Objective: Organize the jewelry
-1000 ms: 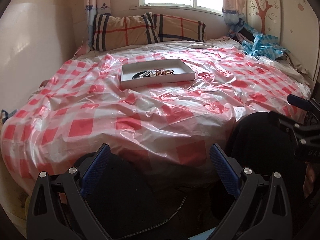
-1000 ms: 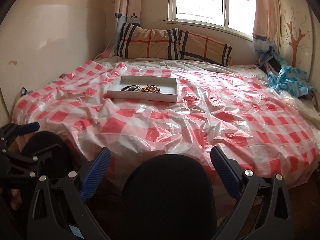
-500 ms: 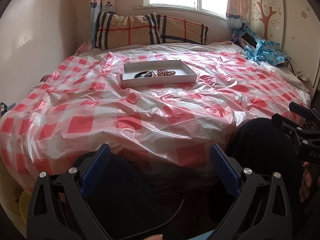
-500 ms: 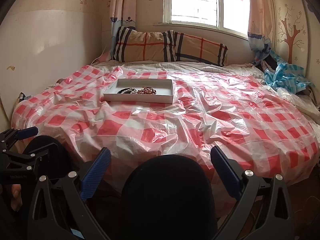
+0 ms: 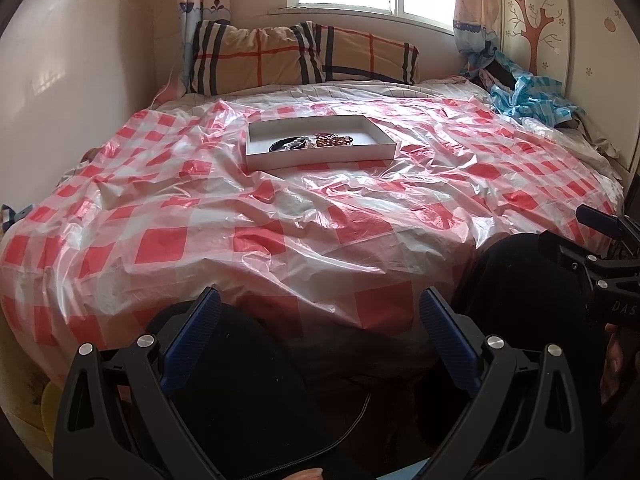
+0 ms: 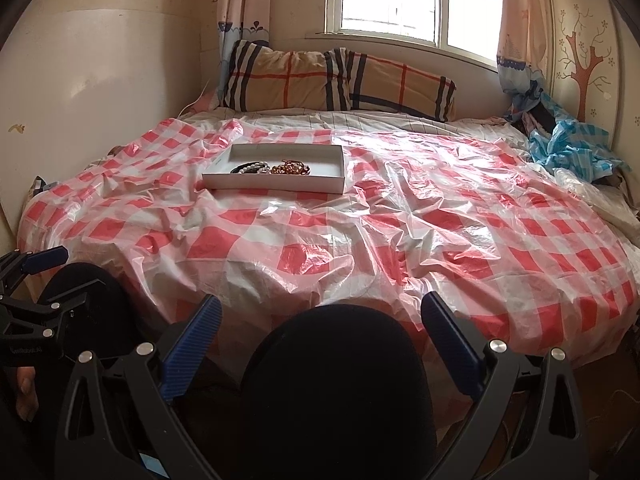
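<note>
A shallow white box (image 5: 320, 155) sits on the bed toward its far side; it also shows in the right wrist view (image 6: 276, 183). Inside lie a dark bracelet (image 5: 280, 145), pale beads (image 5: 298, 144) and amber beads (image 5: 334, 141); the amber beads show in the right wrist view too (image 6: 291, 168). My left gripper (image 5: 319, 338) is open and empty, low over the person's knees at the bed's near edge, far from the box. My right gripper (image 6: 320, 340) is open and empty, likewise low at the near edge.
A red-and-white checked plastic sheet (image 5: 280, 220) covers the bed. Striped pillows (image 5: 300, 56) lie under the window at the back. A blue checked cloth heap (image 5: 532, 100) sits back right. The person's dark knees (image 6: 332, 380) are below both grippers. A wall stands on the left.
Both grippers have risen and tilted up slightly, so the bed and box sit lower in view. Both jaws stay open and empty.
</note>
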The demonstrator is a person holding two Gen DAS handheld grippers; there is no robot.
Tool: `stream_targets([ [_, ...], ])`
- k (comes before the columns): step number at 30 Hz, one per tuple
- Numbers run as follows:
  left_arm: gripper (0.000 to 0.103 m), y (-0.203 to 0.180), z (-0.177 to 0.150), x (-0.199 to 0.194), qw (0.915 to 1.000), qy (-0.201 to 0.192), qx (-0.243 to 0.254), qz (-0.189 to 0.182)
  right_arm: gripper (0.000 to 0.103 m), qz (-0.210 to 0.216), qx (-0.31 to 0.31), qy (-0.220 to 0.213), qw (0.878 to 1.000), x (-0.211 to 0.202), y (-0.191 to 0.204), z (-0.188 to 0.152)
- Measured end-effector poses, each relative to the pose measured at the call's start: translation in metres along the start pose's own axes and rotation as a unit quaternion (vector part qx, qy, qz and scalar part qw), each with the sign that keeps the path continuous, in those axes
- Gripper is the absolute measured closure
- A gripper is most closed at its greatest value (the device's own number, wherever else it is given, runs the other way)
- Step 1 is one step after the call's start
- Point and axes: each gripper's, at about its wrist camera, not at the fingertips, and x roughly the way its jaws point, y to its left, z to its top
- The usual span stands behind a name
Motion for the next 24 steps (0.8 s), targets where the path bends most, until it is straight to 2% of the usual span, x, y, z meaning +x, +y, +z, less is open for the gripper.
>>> stream_targets([
  [17, 0.008, -0.0014, -0.0016, 0.0021, 1.0, 0.001, 0.003, 0.002, 0.007, -0.004, 0.002, 0.006, 1.0, 0.0034, -0.0008, -0.0001],
  [24, 0.008, -0.001, -0.0021, 0.0073, 0.9997, 0.017, 0.008, 0.017, 0.007, -0.006, 0.0, 0.007, 1.0, 0.0041, -0.0002, -0.0003],
])
